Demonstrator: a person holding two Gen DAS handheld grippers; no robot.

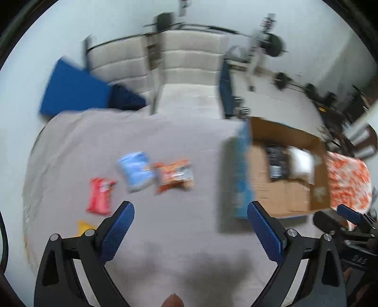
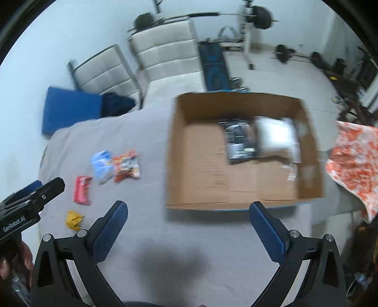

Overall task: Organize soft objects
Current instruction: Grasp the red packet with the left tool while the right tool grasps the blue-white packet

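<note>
Soft packets lie on the grey cloth-covered table (image 1: 165,224): a red packet (image 1: 100,196), a light blue packet (image 1: 136,170), an orange-red packet (image 1: 175,176) and a yellow packet (image 1: 83,227). They show in the right wrist view too: red packet (image 2: 82,190), blue packet (image 2: 102,166), orange-red packet (image 2: 126,165), yellow packet (image 2: 74,219). An open cardboard box (image 2: 243,193) holds a black packet (image 2: 239,141) and a white soft pack (image 2: 276,137). My left gripper (image 1: 190,207) is open and empty above the table. My right gripper (image 2: 187,207) is open and empty before the box.
Two cream chairs (image 2: 165,52) and a blue cushion (image 2: 70,111) stand behind the table. Weight bench and barbells (image 2: 257,14) are at the back. An orange-white patterned cloth (image 2: 354,155) lies right of the box. The left gripper's tip (image 2: 45,189) shows at the right view's left edge.
</note>
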